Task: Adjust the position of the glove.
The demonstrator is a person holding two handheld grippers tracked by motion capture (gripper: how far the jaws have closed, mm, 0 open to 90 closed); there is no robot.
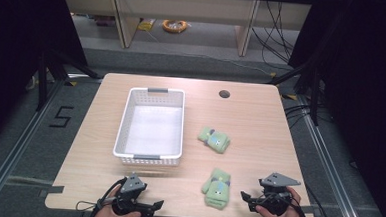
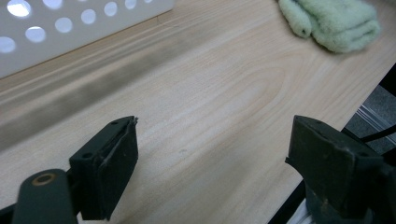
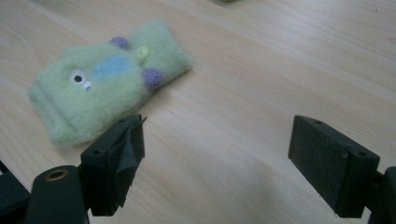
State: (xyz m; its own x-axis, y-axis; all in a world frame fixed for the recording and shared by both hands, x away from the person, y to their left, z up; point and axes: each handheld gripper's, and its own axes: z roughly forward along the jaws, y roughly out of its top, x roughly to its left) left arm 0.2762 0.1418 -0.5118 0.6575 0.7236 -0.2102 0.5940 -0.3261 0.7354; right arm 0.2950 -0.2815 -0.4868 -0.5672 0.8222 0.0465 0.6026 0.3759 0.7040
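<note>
My right claw (image 3: 217, 163) gapes empty, its flat black pads over pale wood grain; the near mitten (image 3: 105, 79), fuzzy green fleece, lies just beyond it. My left claw (image 2: 212, 163) is released too, near the perforated white basket (image 2: 70, 28).

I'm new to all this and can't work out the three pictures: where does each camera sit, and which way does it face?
High view: fixed above the person's side, facing forward and down on the table, white basket and two green mittens; both hands, left gripper and right gripper enter at the bottom.
Left gripper view: rides on that gripper, looking along its open jaws across the wood toward the basket wall.
Right gripper view: rides on that gripper, open jaws facing the near mitten.
Shared: the near mitten shows in all three.
</note>
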